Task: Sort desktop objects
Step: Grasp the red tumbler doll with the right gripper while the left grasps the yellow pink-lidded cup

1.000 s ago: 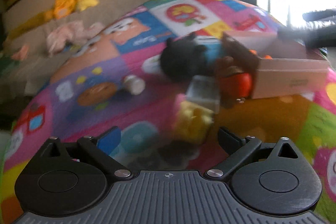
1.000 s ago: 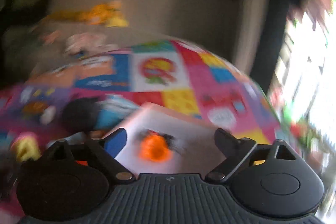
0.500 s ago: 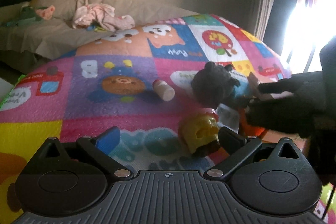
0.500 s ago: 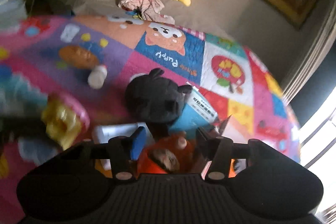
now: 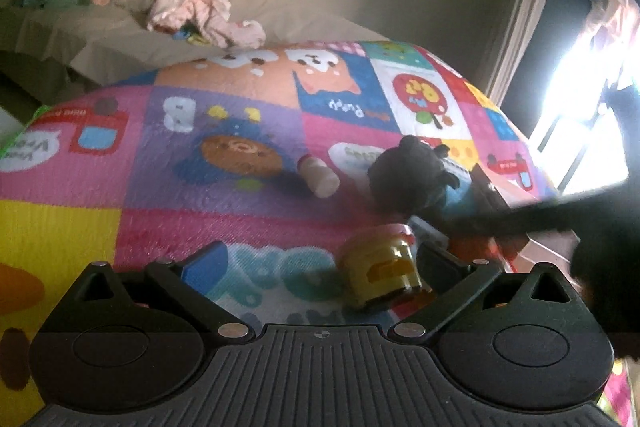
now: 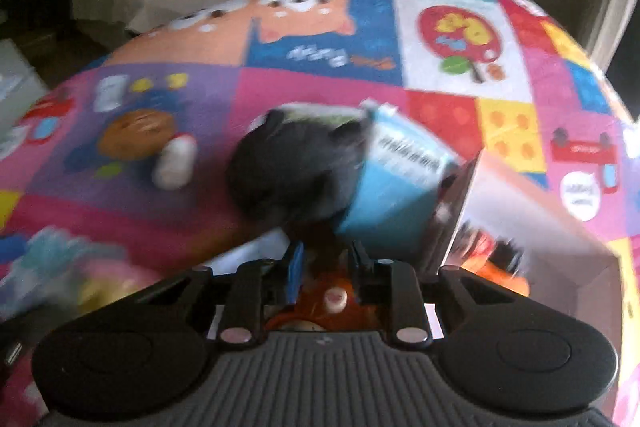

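Beside the cardboard box [image 6: 532, 211], the right tool [image 6: 325, 261] is clamped on what looks like an orange toy [image 6: 336, 297]; the left tool [image 5: 320, 263] stands released.

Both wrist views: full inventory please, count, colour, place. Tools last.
play mat: one, multicoloured cartoon squares, under everything
plush toy: one, black, mid mat
blue carton: one, blue and white, touching the plush toy's right side
small bottle: one, whitish, lying left of the plush toy
yellow jar: one, lying on the mat in front of the left tool
cardboard box: one, tan, open, at the right
orange toy: one, between the right tool's fingers
left tool: open, empty
right tool: shut on the orange toy
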The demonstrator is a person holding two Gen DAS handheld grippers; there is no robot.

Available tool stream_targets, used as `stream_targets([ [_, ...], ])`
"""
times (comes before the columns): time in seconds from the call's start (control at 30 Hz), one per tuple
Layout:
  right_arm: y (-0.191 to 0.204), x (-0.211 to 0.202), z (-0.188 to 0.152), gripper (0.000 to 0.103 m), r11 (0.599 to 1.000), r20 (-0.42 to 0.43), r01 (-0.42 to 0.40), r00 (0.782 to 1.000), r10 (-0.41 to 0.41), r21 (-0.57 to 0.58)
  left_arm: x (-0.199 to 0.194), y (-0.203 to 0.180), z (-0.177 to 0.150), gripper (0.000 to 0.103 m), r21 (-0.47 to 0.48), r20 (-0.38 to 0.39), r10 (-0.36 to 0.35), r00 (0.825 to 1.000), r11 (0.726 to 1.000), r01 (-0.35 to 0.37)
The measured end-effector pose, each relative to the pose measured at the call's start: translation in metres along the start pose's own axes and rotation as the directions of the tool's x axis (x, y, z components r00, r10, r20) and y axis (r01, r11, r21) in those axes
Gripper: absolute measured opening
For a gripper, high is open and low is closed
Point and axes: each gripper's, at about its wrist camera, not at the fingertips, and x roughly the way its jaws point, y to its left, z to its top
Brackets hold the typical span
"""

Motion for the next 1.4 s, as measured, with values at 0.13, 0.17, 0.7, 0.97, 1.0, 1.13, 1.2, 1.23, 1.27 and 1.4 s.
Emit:
stream_targets([
  [0.13,0.011,-0.036,-0.036,0.024,0.995,-0.002,-0.076,0.997,0.077,-0.059,0.001,0.002,0.0,0.103,-0.015,-0.006,0.001,1.0,1.0,-0.001],
  [0.17,0.012,-0.045,-0.046,0.024,0.993,0.0,-0.094,0.996,0.095,-0.072,0.001,0.002,0.0,0.103,-0.013,-0.008,0.001,1.0,1.0,-0.002],
  [0.7,-0.019,-0.102,-0.159,0.077,0.965,0.11,0.262,0.96,-0.258,-0.024,0.004,-0.027,-0.005,0.103,0.167,-0.029,0.028,0.999,0.986,-0.023],
  [0.97,-0.055,-0.129,-0.191,0.1,0.94,0.232,0.163,0.943,-0.238,0.299,0.02,-0.051,-0.002,0.103,0.263,-0.142,-0.025,0.99,0.963,0.062],
  [1.0,-0.058,-0.129,-0.195,0.101,0.931,0.234,0.156,0.942,-0.241,0.33,0.023,-0.052,0.0,0.103,0.248,-0.162,-0.032,0.986,0.966,0.072],
  [1.13,-0.064,-0.121,-0.206,0.102,0.909,0.202,0.149,0.949,-0.242,0.39,0.042,-0.053,0.015,0.103,0.161,-0.243,-0.014,0.97,0.985,0.055],
  [1.2,-0.067,-0.12,-0.207,0.103,0.904,0.207,0.137,0.949,-0.237,0.406,0.052,-0.053,0.022,0.103,0.152,-0.28,0.004,0.96,0.988,0.04],
  [1.23,-0.067,-0.12,-0.207,0.103,0.901,0.214,0.132,0.948,-0.237,0.412,0.056,-0.053,0.024,0.103,0.156,-0.293,0.015,0.956,0.987,0.033],
  [1.27,-0.067,-0.119,-0.208,0.103,0.9,0.213,0.125,0.949,-0.231,0.418,0.06,-0.054,0.026,0.1,0.16,-0.301,0.024,0.953,0.987,0.026],
  [1.4,-0.069,-0.117,-0.21,0.103,0.892,0.208,0.116,0.952,-0.225,0.436,0.067,-0.063,0.023,0.07,0.236,-0.299,0.07,0.952,0.972,0.002],
])
